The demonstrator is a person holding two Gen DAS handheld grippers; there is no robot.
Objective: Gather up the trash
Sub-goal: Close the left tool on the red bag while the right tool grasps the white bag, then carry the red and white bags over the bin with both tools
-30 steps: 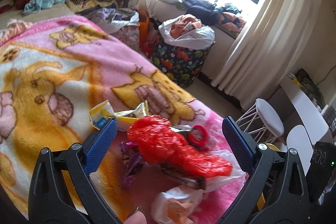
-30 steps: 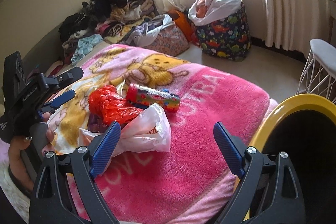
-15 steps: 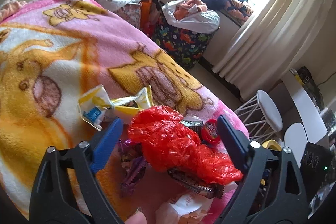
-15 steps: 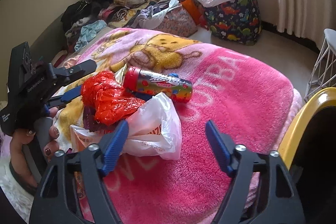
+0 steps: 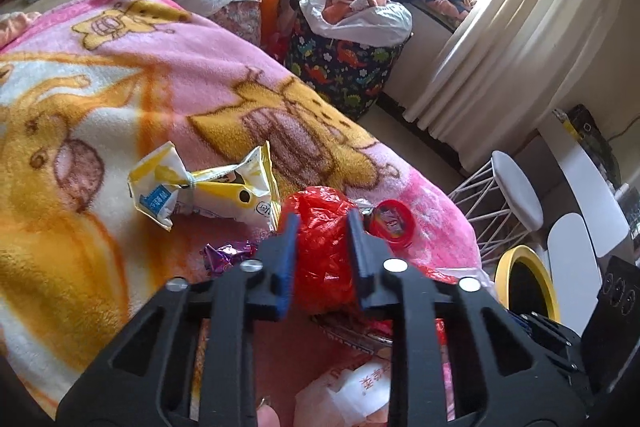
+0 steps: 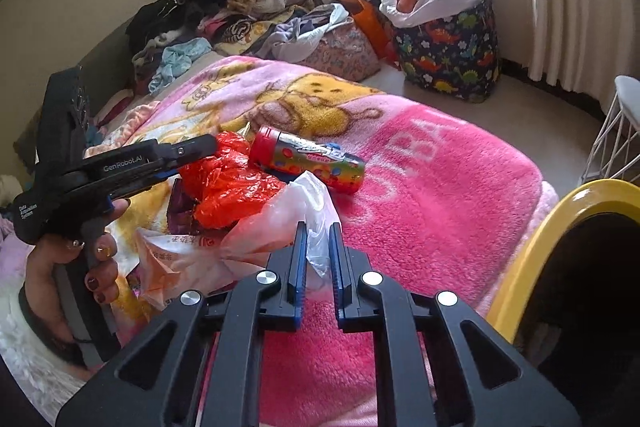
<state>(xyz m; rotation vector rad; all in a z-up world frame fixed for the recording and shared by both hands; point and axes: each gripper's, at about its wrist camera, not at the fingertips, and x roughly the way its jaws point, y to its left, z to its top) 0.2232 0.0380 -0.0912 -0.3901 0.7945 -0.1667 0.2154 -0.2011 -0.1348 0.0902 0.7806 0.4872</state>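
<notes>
A pile of trash lies on the pink blanket (image 6: 440,195). My left gripper (image 5: 322,223) is shut on a crumpled red plastic bag (image 5: 320,255); it shows in the right wrist view too (image 6: 228,183). My right gripper (image 6: 318,231) is shut on the edge of a white plastic bag (image 6: 280,223). A colourful tube with a red cap (image 6: 308,165) lies behind the bags. A yellow and white snack wrapper (image 5: 200,187) and a purple wrapper (image 5: 228,253) lie left of the red bag.
A yellow-rimmed bin (image 6: 560,227) stands at the bed's right edge. A dinosaur-print basket (image 6: 452,55) with clothes stands by the curtains. Piles of clothes (image 6: 240,11) lie at the far side. A white wire stool (image 5: 512,195) stands on the floor.
Both grippers moved forward and closed: the left onto the red plastic bag, the right onto the white plastic bag's edge.
</notes>
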